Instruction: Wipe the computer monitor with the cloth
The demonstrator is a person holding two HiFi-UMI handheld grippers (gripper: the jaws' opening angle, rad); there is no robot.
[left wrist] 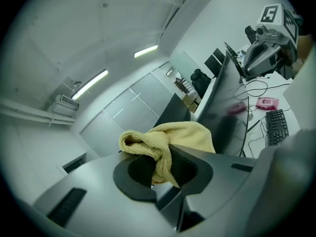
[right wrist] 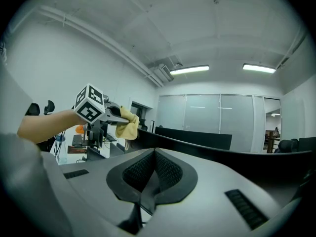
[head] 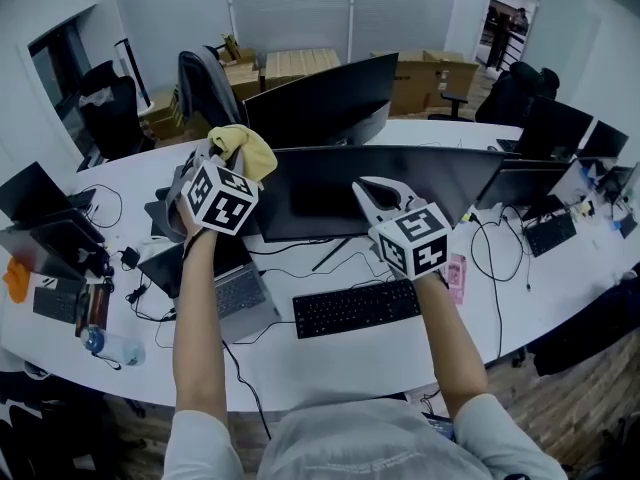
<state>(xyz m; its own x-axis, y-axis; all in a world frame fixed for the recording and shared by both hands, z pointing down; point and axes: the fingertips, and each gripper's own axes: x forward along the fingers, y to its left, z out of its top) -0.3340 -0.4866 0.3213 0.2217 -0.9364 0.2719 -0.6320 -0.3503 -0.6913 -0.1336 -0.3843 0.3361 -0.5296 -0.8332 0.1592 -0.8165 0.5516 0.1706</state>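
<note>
Now the left gripper pinches the cloth, bunched beyond its fingers, for wiping the monitor; the right gripper is closed, empty.

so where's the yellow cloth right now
In the head view the yellow cloth is on the left, clamped in the fingers of the left gripper, by the top left corner of the front monitor.

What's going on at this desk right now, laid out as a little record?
left gripper: shut on the cloth
cloth: yellow, held up by the monitor's top left corner; contact unclear
right gripper: shut, empty, raised in front of the monitor
desk: white, with a keyboard and a laptop in front of the monitor
</note>
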